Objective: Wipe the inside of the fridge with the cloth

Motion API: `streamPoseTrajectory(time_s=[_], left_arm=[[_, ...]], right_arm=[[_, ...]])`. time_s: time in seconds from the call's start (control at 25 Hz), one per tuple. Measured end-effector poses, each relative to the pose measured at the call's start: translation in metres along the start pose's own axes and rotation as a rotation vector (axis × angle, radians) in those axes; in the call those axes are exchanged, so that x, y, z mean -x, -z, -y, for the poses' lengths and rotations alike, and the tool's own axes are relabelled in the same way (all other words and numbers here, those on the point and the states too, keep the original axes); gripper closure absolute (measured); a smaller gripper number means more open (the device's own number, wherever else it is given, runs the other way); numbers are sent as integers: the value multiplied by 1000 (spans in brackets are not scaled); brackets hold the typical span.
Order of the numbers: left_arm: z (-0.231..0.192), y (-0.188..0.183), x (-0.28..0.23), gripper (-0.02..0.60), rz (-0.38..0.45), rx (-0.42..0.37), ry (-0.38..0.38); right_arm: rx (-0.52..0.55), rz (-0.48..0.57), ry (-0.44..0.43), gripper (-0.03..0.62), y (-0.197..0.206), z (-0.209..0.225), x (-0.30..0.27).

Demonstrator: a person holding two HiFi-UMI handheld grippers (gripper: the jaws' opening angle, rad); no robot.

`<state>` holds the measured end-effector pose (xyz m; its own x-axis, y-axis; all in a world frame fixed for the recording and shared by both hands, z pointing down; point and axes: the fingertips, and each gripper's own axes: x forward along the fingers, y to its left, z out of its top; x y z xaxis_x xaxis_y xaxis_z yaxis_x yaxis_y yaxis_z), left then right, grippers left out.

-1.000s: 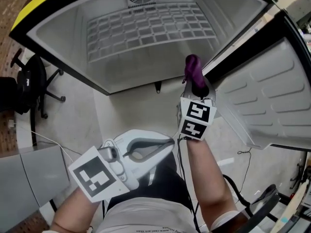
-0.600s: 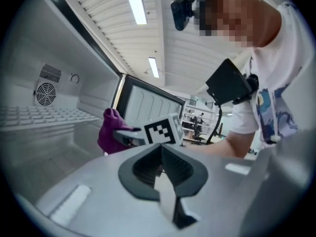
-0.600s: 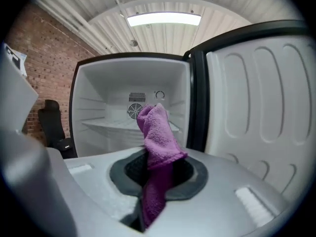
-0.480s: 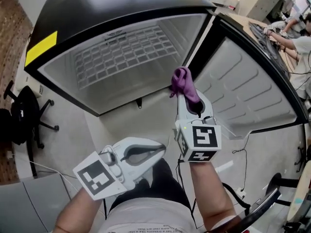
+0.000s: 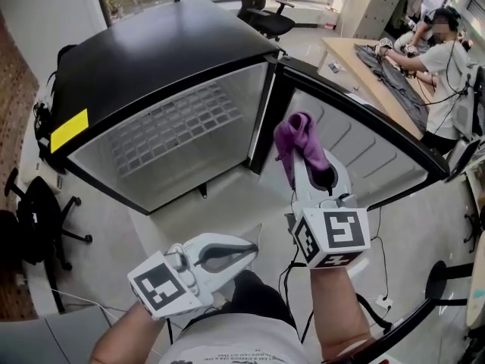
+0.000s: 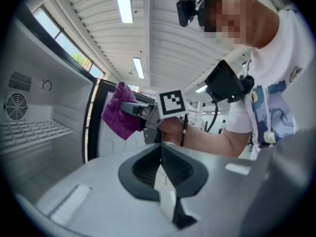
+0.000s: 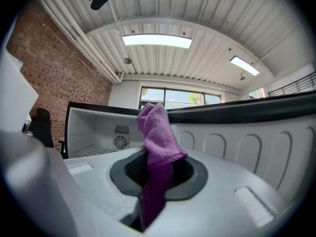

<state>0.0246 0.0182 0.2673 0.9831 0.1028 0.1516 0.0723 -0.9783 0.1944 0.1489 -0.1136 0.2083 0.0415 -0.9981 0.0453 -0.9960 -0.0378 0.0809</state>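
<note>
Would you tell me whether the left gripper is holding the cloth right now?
No, the left gripper is shut on nothing, while the cloth is clamped in the right gripper.

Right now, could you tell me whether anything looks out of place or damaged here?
Nothing stands out: the black fridge has its door open and wire shelf in place, and the purple terry cloth is clamped in the right gripper.

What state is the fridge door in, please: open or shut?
Open: the fridge door is swung wide, its moulded inner liner showing, and the wire shelf inside is visible.
</note>
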Motion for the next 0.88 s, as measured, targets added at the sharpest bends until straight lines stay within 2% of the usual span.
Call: streamPoseTrajectory(time_s=[0.28,0.44,0.68,0.88], left_arm=[[-6,-10,-22,575,-36,-39,33],[-14,-14,-33,577,-29,-58,61],[-9,-26,-44,575,-68,-109,211],[0,-33,-41,575,-76,-94,295]], right_arm=[[10,58,24,539,-26,24,-10],[22,54,39,539,-20,33,-20],[51,8,120,539,-17,51,-22],[50,-18,217,539,-17,71,-6]])
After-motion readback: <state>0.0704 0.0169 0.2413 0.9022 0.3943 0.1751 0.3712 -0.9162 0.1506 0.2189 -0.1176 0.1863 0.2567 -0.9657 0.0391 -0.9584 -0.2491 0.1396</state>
